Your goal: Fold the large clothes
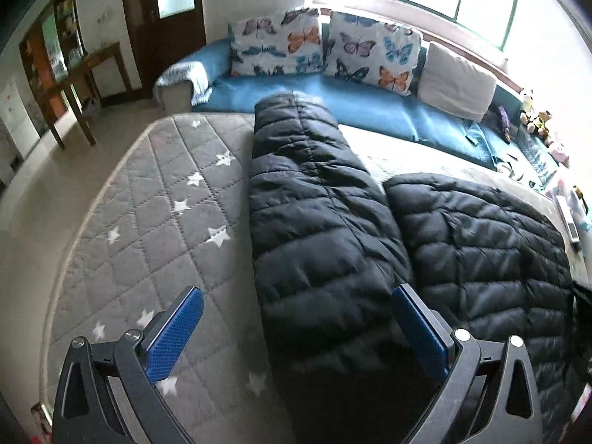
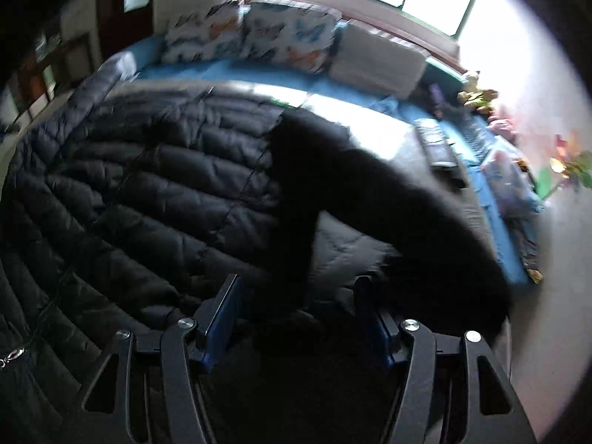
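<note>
A large black quilted puffer jacket [image 1: 481, 244] lies spread on a grey star-patterned quilted mat [image 1: 155, 199]. Its left sleeve [image 1: 314, 199] stretches away from me toward the sofa. My left gripper [image 1: 296, 318] is open and empty, jaws wide, hovering over the near end of that sleeve. In the right wrist view the jacket body [image 2: 148, 192] fills the left side, and the right sleeve [image 2: 388, 199] hangs blurred from between the fingers. My right gripper [image 2: 299, 307] is shut on this sleeve, lifted above the mat.
A blue sofa [image 1: 362, 107] with butterfly pillows [image 1: 277, 42] and a white cushion [image 1: 455, 81] runs along the far edge under the window. Soft toys [image 1: 536, 118] sit at its right end. A wooden table [image 1: 85, 85] stands on the floor at left.
</note>
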